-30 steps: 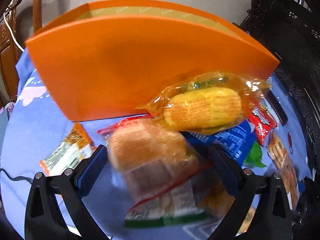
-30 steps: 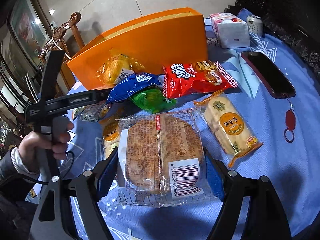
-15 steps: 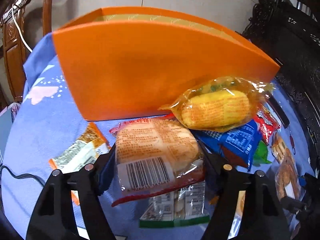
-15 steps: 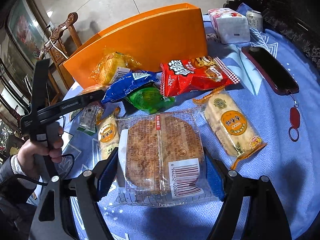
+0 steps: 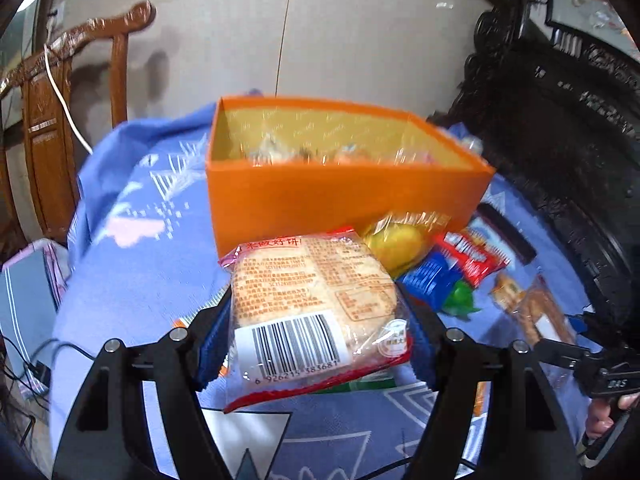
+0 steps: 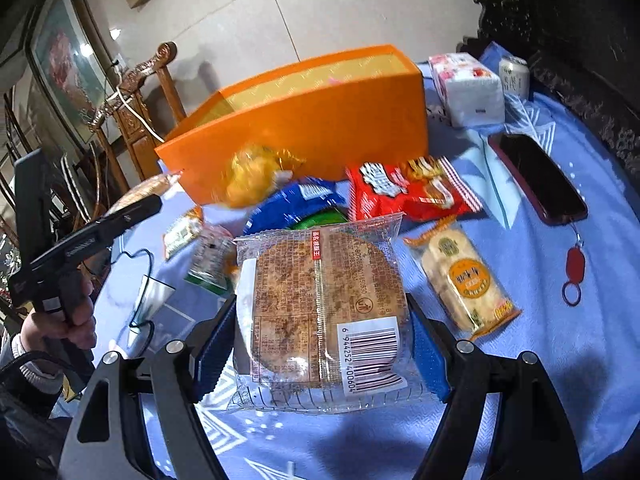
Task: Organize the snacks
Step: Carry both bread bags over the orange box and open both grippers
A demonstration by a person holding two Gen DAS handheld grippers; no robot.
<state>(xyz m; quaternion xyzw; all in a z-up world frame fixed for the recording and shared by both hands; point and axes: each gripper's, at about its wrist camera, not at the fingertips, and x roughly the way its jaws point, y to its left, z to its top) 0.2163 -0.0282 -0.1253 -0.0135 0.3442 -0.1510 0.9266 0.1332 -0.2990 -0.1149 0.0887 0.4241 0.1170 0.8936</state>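
Note:
My left gripper (image 5: 316, 344) is shut on a red-edged pastry pack (image 5: 312, 304) and holds it above the cloth, short of the orange box (image 5: 340, 196), which has several wrapped snacks inside. My right gripper (image 6: 320, 344) is shut on a clear-wrapped round brown cake (image 6: 324, 304), lifted over the table. In the right wrist view the orange box (image 6: 320, 120) stands at the back, with a yellow snack bag (image 6: 252, 176), a blue pack (image 6: 296, 204), a red chip bag (image 6: 408, 192) and a long biscuit pack (image 6: 464, 276) before it.
A blue tablecloth (image 6: 560, 360) covers the table. A dark phone (image 6: 536, 176) with a red key tag, a tissue pack (image 6: 468, 88) and a can (image 6: 514, 76) lie at the right rear. A wooden chair (image 5: 52, 120) stands at the left, carved dark furniture at the right.
My left gripper closed on the pastry pack and raised it, so the box's open top now shows. My right gripper lifted slightly with the round cake still in it.

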